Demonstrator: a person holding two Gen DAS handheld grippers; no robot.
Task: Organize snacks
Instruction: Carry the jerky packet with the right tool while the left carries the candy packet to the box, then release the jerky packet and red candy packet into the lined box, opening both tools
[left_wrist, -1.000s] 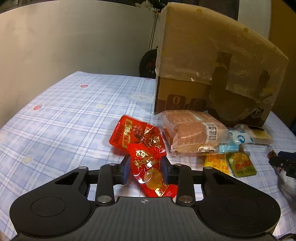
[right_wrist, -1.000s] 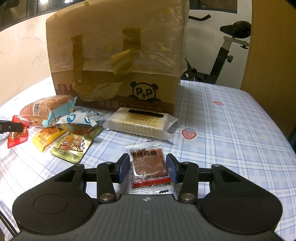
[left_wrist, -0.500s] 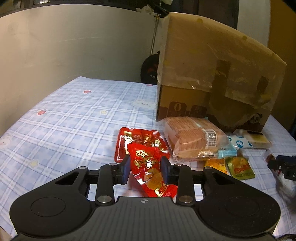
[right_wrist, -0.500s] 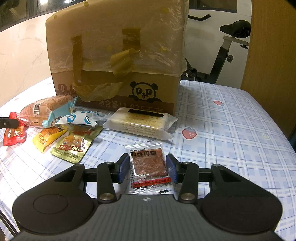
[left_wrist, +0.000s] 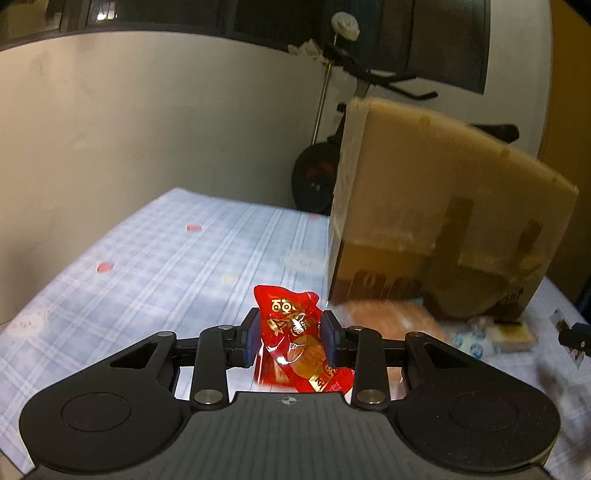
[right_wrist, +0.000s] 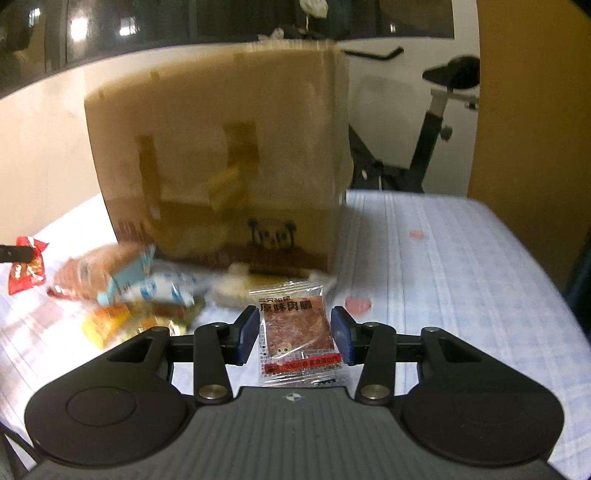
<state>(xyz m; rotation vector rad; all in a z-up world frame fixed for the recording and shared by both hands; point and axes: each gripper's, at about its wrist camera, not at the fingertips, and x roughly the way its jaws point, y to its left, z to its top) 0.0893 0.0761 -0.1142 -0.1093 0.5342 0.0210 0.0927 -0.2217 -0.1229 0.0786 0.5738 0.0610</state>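
My left gripper (left_wrist: 290, 338) is shut on a red snack packet (left_wrist: 295, 347) with gold print, lifted clear of the checked tablecloth (left_wrist: 177, 273). My right gripper (right_wrist: 294, 334) is shut on a clear packet of dried meat (right_wrist: 295, 334), also raised above the cloth. A tall cardboard box (right_wrist: 229, 162) wrapped in tape stands behind both; it shows at the right in the left wrist view as the cardboard box (left_wrist: 443, 221). At its foot lie a bread loaf pack (right_wrist: 99, 275), a blue-white pouch (right_wrist: 166, 290), a cracker pack (right_wrist: 240, 286) and yellow sachets (right_wrist: 107, 325).
An exercise bike (right_wrist: 439, 122) stands behind the table at the right. A pale wall (left_wrist: 147, 140) runs along the far left side. The cloth (right_wrist: 461, 280) right of the box carries only printed strawberries. The left gripper with its red packet (right_wrist: 27, 266) shows at the right wrist view's left edge.
Both grippers have risen with their packets, so the table and box sit lower in each view. The second red packet under the left gripper has dropped out of sight.
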